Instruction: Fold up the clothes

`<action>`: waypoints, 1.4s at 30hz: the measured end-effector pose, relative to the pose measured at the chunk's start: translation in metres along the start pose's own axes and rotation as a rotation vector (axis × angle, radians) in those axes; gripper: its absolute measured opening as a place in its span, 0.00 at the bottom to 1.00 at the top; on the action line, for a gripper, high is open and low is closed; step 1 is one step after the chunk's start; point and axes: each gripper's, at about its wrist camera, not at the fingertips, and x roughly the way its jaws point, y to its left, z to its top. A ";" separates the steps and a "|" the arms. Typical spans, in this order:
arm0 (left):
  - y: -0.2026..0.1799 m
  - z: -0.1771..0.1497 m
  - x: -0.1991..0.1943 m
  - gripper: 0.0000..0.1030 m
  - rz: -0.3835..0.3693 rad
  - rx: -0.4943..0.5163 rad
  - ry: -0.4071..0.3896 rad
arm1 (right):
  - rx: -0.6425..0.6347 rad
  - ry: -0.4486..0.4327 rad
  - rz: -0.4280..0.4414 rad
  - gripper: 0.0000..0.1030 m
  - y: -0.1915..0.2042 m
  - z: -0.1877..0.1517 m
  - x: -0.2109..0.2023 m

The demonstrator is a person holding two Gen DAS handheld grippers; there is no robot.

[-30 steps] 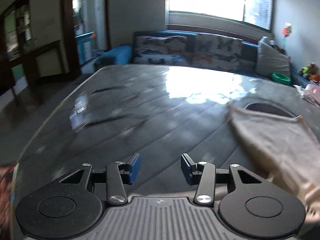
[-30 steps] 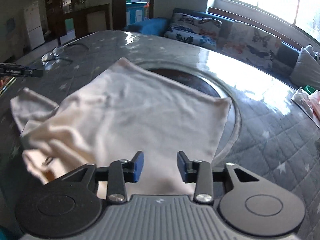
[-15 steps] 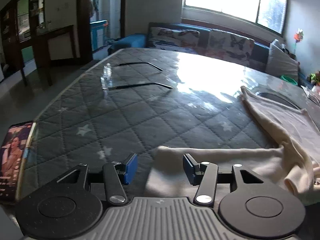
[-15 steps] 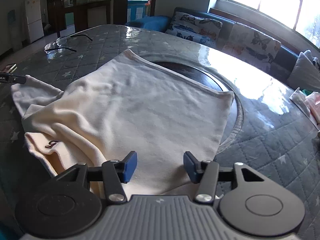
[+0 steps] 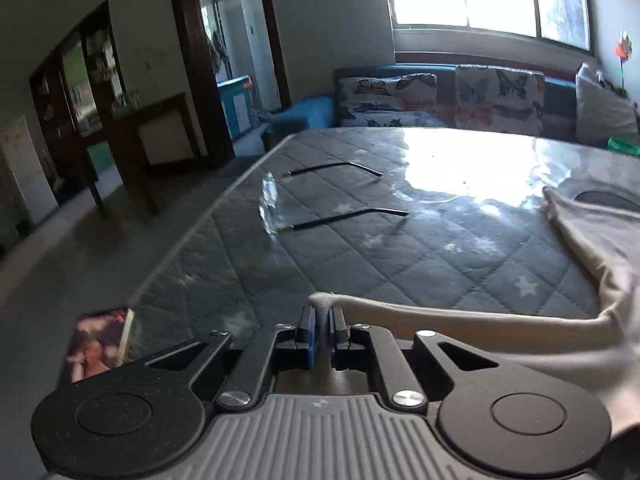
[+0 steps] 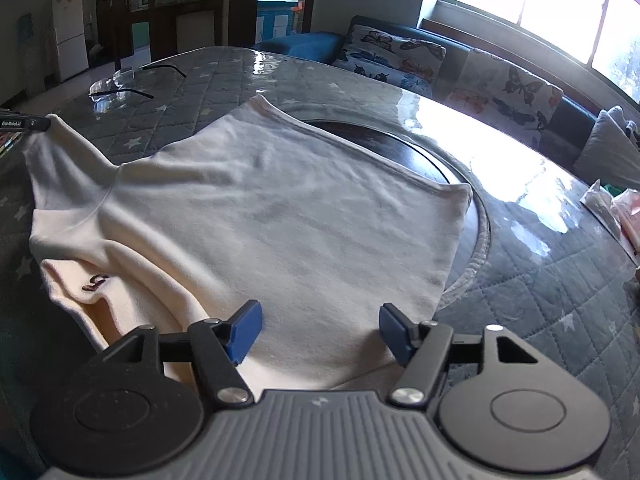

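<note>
Now my left claw [image 5: 320, 322] pinches the cream shirt's [image 6: 280, 216] sleeve tip; my right claw [image 6: 320, 332] hangs spread above its near edge.

Phone [image 5: 100, 344] left of the left gripper [image 5: 320, 334]: screen picture blurred, its near end hidden behind the gripper body. Cream garment [image 5: 592, 256]: cut off by the frame's right edge in the left wrist view; the part pinched between the pads is hidden. Right wrist view: garment's near hem runs under the right gripper [image 6: 320, 330], out of sight. Small dark mark [image 6: 95, 282] on the fabric, left of the fingers, too small to read. Pink and white items [image 6: 624, 216] far right, cut by the edge, unidentifiable.
</note>
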 end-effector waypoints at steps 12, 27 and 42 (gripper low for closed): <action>0.004 0.022 -0.008 0.25 -0.038 -0.036 0.012 | -0.026 0.011 0.001 0.67 0.000 0.002 -0.002; -0.146 0.042 0.002 0.23 -0.415 0.147 0.033 | -0.016 0.005 0.020 0.67 0.000 0.003 0.001; -0.171 0.035 0.008 0.25 -0.442 0.183 0.046 | 0.012 -0.004 0.045 0.71 -0.002 0.003 0.004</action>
